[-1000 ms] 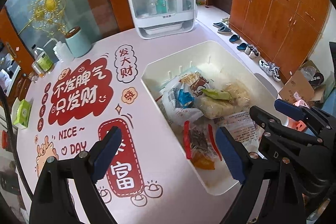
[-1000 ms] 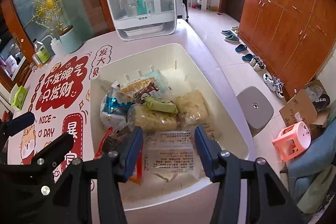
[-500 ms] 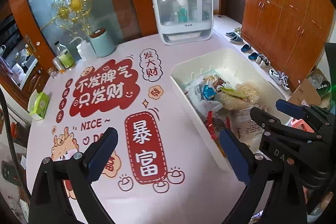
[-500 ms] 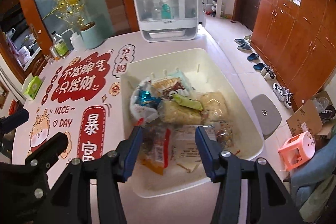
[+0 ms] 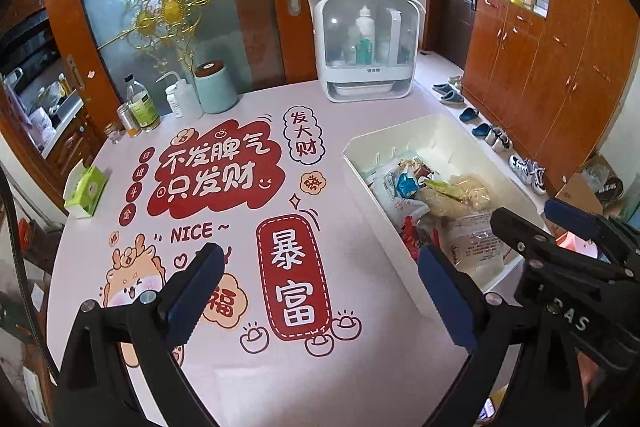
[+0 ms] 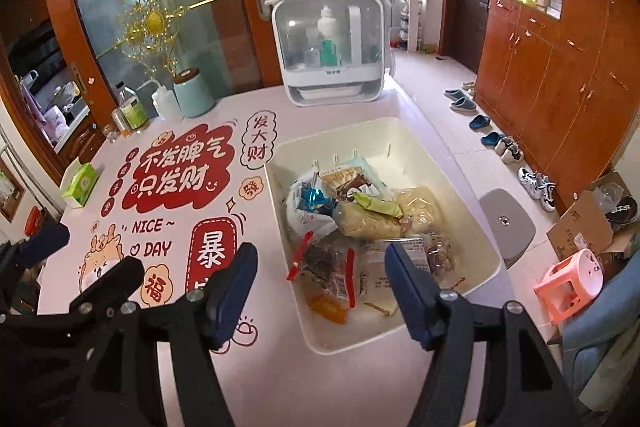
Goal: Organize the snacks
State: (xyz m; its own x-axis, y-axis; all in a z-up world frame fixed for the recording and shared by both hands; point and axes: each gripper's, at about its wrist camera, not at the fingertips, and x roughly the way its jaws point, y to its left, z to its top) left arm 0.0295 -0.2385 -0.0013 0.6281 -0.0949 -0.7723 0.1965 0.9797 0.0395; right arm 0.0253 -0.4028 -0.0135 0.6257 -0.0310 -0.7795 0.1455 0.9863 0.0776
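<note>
A white plastic bin (image 6: 400, 131) stands on the right side of the table and holds several snack packets (image 6: 360, 211). Among them are a green one (image 6: 376, 205), a red-edged one (image 6: 328, 271) and a clear one with a white label (image 6: 376, 275). My right gripper (image 6: 320, 259) hovers above the bin's near end; its jaws are opening and nothing is between the pads. My left gripper (image 5: 316, 267) hangs wide open over the printed tablecloth, left of the bin (image 5: 400, 135), empty. The snacks (image 5: 440, 195) lie to its right.
A white cabinet with bottles (image 6: 328, 55) stands at the table's far edge. A teal canister (image 6: 192, 95), bottles (image 6: 132, 107) and a green tissue box (image 6: 80, 183) line the left side. A grey stool (image 6: 506, 223), a pink stool (image 6: 568, 283) and shoes are on the floor to the right.
Both grippers have drawn back and up from the bin, so more of the table shows. The right jaws have spread wider. The left jaws opened slightly.
</note>
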